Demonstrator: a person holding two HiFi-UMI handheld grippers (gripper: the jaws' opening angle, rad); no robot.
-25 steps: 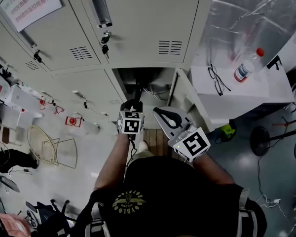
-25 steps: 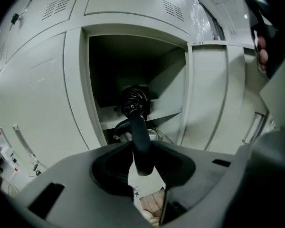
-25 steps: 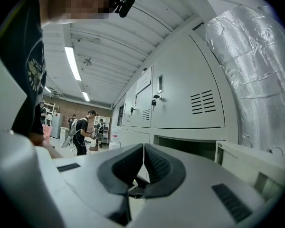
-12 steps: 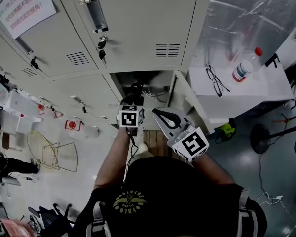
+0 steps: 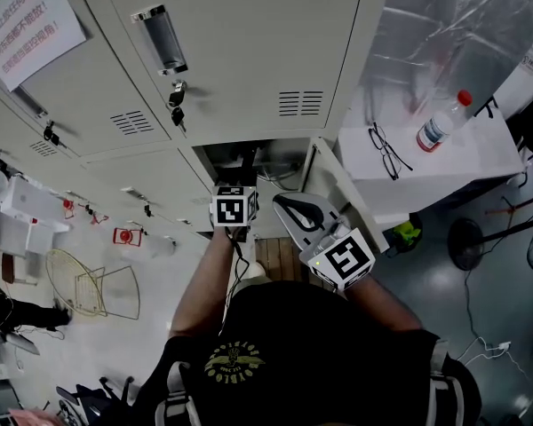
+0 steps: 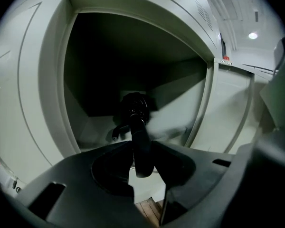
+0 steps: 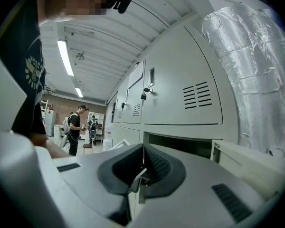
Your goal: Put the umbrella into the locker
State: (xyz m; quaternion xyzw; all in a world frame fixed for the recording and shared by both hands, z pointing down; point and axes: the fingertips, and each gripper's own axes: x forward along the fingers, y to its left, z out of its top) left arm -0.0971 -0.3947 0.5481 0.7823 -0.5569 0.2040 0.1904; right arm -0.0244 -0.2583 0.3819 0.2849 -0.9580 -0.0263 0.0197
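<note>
A black folded umbrella point(image 6: 133, 109) reaches into the open lower locker compartment point(image 6: 104, 56); its dark bundle lies inside over the compartment floor. My left gripper point(image 6: 143, 163) is shut on the umbrella's handle end point(image 6: 141, 148), just outside the opening. In the head view the left gripper point(image 5: 242, 185) sits at the compartment's mouth point(image 5: 271, 149) with the umbrella point(image 5: 248, 161) pointing in. My right gripper point(image 5: 285, 205) hovers beside it, near the open locker door point(image 5: 334, 185). In the right gripper view the right gripper point(image 7: 141, 175) is shut and holds nothing.
A white table point(image 5: 480, 162) at the right carries a water bottle point(image 5: 441, 122) and glasses point(image 5: 384, 149). Keys point(image 5: 175, 106) hang from the locker door above. A wire chair point(image 5: 93, 282) stands at the left, a fan point(image 5: 466, 242) on the floor at the right. People point(image 7: 76, 132) stand far off.
My left gripper has carried the umbrella closer to the locker, so its end sits deeper in the opening. The right gripper has shifted slightly. Both grips are unchanged.
</note>
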